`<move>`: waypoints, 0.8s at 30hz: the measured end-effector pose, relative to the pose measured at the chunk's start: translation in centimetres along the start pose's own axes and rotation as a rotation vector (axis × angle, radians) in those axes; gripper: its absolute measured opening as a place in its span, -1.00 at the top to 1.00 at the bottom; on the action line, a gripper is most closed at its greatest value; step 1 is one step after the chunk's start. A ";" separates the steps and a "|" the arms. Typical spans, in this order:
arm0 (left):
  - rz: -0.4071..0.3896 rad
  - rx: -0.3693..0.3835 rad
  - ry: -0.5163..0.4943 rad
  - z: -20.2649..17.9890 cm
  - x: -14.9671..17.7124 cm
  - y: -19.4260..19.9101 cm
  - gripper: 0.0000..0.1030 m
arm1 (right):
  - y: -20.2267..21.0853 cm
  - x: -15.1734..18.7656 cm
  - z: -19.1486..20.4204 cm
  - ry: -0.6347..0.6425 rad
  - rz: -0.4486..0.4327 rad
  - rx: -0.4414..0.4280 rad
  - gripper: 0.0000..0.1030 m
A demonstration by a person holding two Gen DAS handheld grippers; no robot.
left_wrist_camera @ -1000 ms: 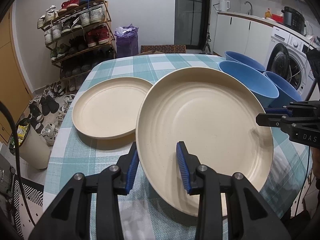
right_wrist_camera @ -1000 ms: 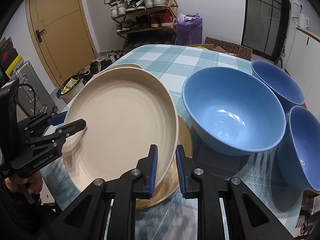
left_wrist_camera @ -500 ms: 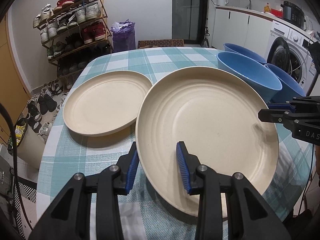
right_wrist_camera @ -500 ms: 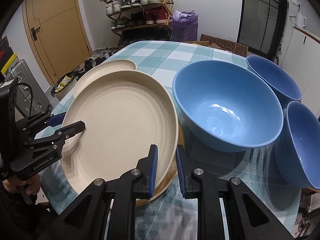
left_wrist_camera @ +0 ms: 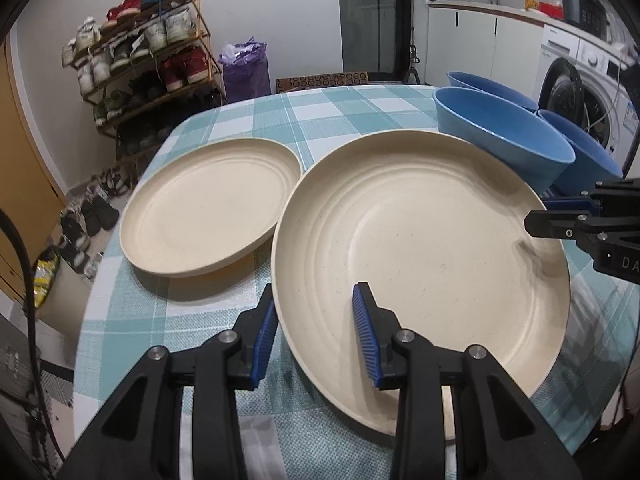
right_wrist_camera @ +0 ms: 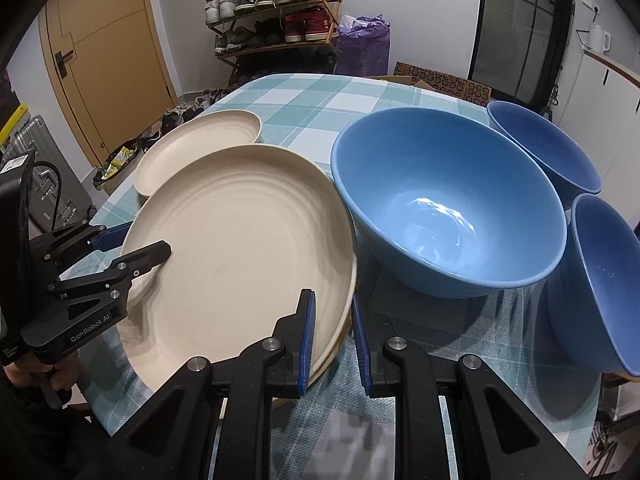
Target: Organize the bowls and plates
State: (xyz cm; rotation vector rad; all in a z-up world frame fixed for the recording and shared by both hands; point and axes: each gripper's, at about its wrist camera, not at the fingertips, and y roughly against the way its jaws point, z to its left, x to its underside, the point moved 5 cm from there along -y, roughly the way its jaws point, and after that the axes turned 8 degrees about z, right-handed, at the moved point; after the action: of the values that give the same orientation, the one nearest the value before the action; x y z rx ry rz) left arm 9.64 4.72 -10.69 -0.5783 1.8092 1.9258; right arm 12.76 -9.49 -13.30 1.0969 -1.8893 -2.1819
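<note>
I hold a large cream plate (left_wrist_camera: pixel 420 248) by its rim from two sides, a little above the checked tablecloth (left_wrist_camera: pixel 320 116). My left gripper (left_wrist_camera: pixel 316 340) is shut on the near-left rim, one pad inside the plate and one outside. My right gripper (right_wrist_camera: pixel 334 340) is shut on the opposite rim (right_wrist_camera: pixel 340 280); in the left wrist view the right gripper (left_wrist_camera: pixel 536 216) shows at the plate's right edge. A smaller cream plate (left_wrist_camera: pixel 208 212) lies on the cloth to the left. A big light-blue bowl (right_wrist_camera: pixel 448 208) and two darker blue bowls (right_wrist_camera: pixel 544 144) (right_wrist_camera: pixel 600 280) stand on the right.
The table's edge curves close on the left, with a bin (left_wrist_camera: pixel 44 280) and shoes on the floor below. Behind stand a shoe rack (left_wrist_camera: pixel 148 60), a purple bag (left_wrist_camera: pixel 244 68) and a washing machine (left_wrist_camera: pixel 580 88). A hand (right_wrist_camera: pixel 40 376) grips the left tool.
The large plate has drawn slightly away from the smaller one, so more of the small plate shows past its rim. Both grippers keep the same hold.
</note>
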 end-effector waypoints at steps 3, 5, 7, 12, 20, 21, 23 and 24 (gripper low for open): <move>0.004 -0.002 -0.001 0.0 0.0 -0.2 0.31 | -0.3 0.1 0.0 0.003 0.007 0.010 0.64; 0.002 -0.004 -0.005 0.0 0.0 -0.2 0.31 | -0.6 0.1 -0.1 0.000 0.013 0.007 0.64; 0.001 -0.012 -0.012 -0.1 0.0 -0.2 0.31 | -0.8 0.2 -0.1 0.001 0.018 0.009 0.64; 0.006 -0.047 -0.041 -0.4 0.3 -0.4 0.29 | -1.2 0.2 -0.3 0.000 0.031 0.008 0.64; 0.024 -0.074 -0.077 -0.7 0.6 -0.8 0.29 | -1.8 0.0 -0.4 -0.004 0.047 0.001 0.63; 0.025 -0.077 -0.081 -0.7 0.7 -0.8 0.29 | -1.9 -0.1 -0.5 -0.003 0.049 0.003 0.63; 0.028 -0.089 -0.091 -0.8 0.7 -1.0 0.24 | -2.1 -0.1 -0.5 0.001 0.051 0.007 0.63; 0.029 -0.095 -0.096 -0.9 0.7 -1.0 0.23 | -2.0 -0.1 -0.5 0.001 0.051 0.006 0.63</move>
State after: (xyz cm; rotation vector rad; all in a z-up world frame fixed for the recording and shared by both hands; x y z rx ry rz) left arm 9.64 3.94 -12.00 -0.4838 1.6833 2.0315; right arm 13.89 -9.37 -15.06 1.0382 -1.9032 -2.1496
